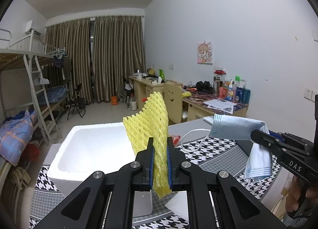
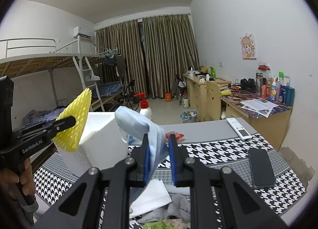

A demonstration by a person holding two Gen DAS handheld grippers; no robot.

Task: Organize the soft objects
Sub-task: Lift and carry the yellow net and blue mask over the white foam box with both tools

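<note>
My left gripper is shut on a yellow foam fruit net and holds it upright above the near edge of a white foam box. The net also shows in the right wrist view, with the left gripper around it. My right gripper holds a light blue face mask in the air above the table; the mask lies against the left pad, and a gap shows by the right one. The mask hangs from the right gripper in the left wrist view.
The table has a black-and-white houndstooth cloth. On it lie a black phone, a white remote, a red packet, white paper, grey cloth and a green packet. A pump bottle stands behind the box.
</note>
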